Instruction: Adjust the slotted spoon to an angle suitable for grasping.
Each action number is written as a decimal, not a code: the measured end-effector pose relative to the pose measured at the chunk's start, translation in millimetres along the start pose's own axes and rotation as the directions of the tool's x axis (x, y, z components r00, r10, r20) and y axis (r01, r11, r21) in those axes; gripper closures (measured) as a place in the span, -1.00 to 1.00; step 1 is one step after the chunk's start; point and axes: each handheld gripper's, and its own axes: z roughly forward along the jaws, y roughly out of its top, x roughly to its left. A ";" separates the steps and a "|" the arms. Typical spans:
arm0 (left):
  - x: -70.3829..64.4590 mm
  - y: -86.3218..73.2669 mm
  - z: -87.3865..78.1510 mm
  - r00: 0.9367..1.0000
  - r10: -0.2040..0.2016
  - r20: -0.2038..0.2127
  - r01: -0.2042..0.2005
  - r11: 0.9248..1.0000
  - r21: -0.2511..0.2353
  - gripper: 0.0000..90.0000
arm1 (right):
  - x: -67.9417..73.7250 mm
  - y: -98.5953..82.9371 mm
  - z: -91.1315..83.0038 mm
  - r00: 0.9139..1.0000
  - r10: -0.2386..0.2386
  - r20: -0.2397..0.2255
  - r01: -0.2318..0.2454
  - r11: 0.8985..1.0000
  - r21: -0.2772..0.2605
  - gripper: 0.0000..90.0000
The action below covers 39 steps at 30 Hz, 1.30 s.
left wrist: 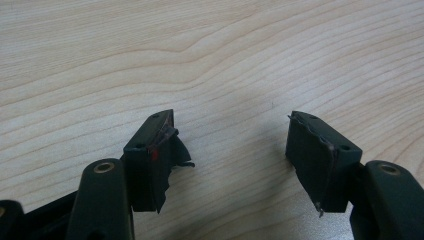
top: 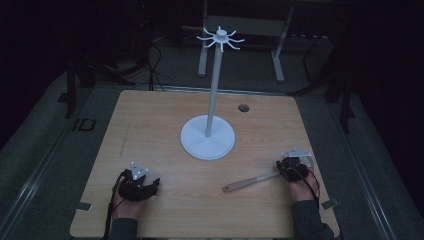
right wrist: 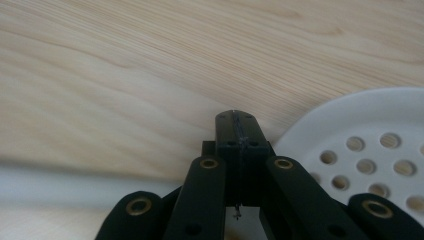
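1. I see a white hook stand (top: 207, 134) on the wooden bench (top: 150, 125), its round base just beyond the bench's middle and its pole rising to a ring of hooks.
2. My left hand-held gripper (top: 141, 187) rests on the bench nearer me than the stand's base and to its left, well apart from it. In the left gripper view its jaws are spread wide over bare wood (left wrist: 210, 60), with nothing between them.
3. My right hand-held gripper (top: 291, 167) sits to the right of the stand's base, nearer me. In the right gripper view (right wrist: 235, 131) its jaws are pressed together.
4. A wooden-handled skimmer (top: 250, 180) lies on the bench, nearer me than the stand's base and to its right, handle pointing toward the left gripper.
5. Its white perforated head (right wrist: 370, 145) lies just beside the shut right jaws; I cannot tell whether they pinch it.
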 end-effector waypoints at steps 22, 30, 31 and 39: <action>0.1 0.4 -0.2 1.000 0.005 0.000 -0.005 1.000 0.000 -0.18 | 100.2 -25.8 -25.8 0.900 -0.297 -0.318 0.266 0.954 -0.137 1.00; -0.5 0.6 0.5 1.000 0.008 -0.001 -0.008 1.000 0.002 -0.18 | 109.2 -11.5 -13.3 0.902 -0.313 -0.296 0.282 0.949 -0.144 1.00; -0.5 0.7 0.4 1.000 0.009 -0.001 -0.009 1.000 0.002 -0.18 | 110.7 -9.0 -10.2 0.905 -0.314 -0.288 0.284 0.948 -0.143 1.00; -0.1 0.8 0.3 1.000 0.007 0.000 -0.007 1.000 0.000 -0.18 | 113.3 15.5 13.4 0.929 -0.286 -0.235 0.262 0.957 -0.129 1.00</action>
